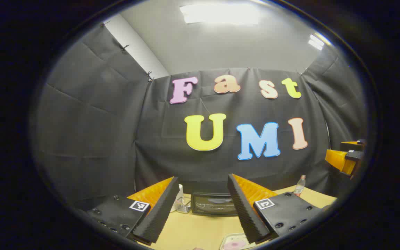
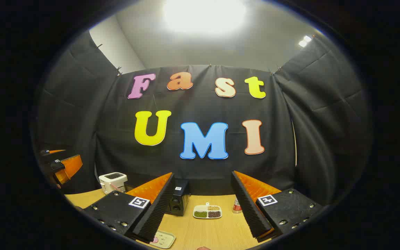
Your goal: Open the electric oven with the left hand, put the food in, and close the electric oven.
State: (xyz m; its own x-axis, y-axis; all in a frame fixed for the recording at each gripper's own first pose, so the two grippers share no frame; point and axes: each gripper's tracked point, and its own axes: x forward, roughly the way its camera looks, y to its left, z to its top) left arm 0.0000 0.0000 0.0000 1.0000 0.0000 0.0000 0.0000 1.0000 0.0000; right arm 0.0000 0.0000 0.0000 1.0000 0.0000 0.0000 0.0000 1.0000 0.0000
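Facing closed electric oven [image 1: 215, 203] ahead, left gripper [image 1: 203, 211] held apart, empty; door handle to be approached squarely.

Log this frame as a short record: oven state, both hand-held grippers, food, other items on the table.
oven: black electric oven at the back of the light wooden table, door closed
left hand-held gripper: open, empty, facing the oven
right hand-held gripper: open, empty
food: pale tray with pink item, near table edge
other: white toaster, divided dish of grains, clear bottle
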